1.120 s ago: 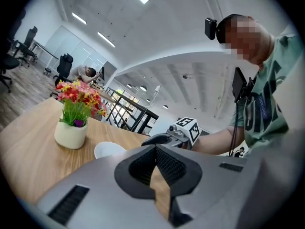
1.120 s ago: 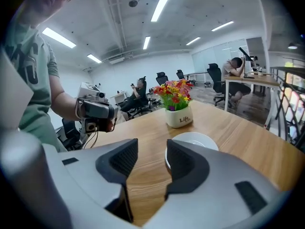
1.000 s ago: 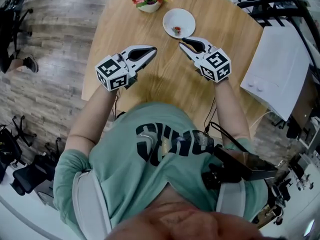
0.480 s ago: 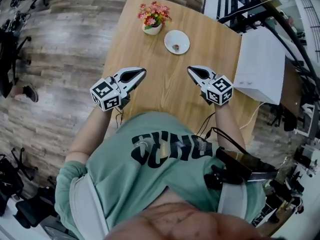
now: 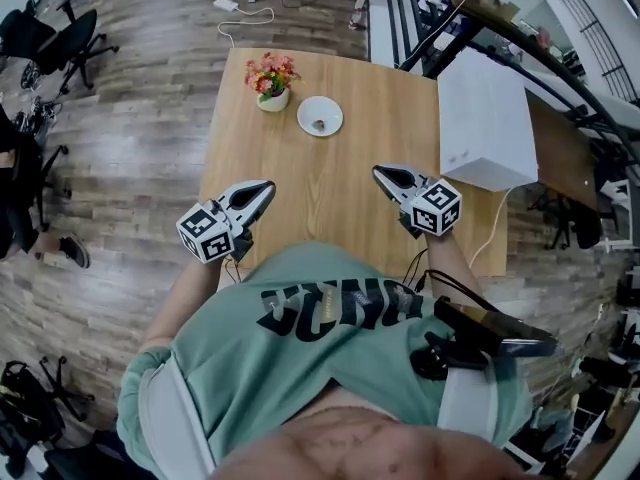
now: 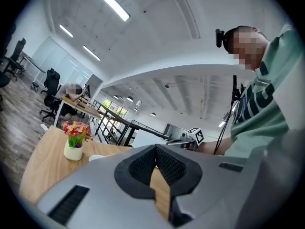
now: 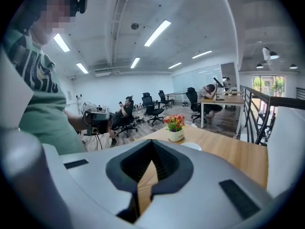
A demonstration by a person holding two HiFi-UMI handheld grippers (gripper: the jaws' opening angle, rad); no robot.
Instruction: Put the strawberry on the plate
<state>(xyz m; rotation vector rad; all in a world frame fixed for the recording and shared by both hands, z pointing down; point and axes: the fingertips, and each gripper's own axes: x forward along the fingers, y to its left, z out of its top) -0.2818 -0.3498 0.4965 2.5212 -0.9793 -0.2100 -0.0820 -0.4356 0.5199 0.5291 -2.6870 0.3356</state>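
A small red strawberry [image 5: 319, 124] lies on the white plate [image 5: 330, 109] at the far side of the wooden table [image 5: 330, 188]. Both grippers hover over the table's near half, well short of the plate, and neither holds anything. My left gripper [image 5: 266, 184] is shut, its tips meeting [image 6: 156, 147]. My right gripper [image 5: 380, 171] is shut too, with nothing between its pads [image 7: 152, 144]. From the right gripper view the plate [image 7: 192, 146] shows just past the jaws. In the left gripper view only a sliver of the plate [image 6: 95, 157] shows.
A white pot of red and yellow flowers [image 5: 267, 78] stands left of the plate. A large white box [image 5: 485, 123] sits at the table's right edge. Office chairs [image 5: 60, 28] and a black metal railing [image 5: 420, 8] surround the table on a wood floor.
Both grippers have drawn back from the plate toward the near edge. The right gripper's jaws have shut on nothing. The strawberry stays on the plate. The head view has pulled back and shows more of the room.
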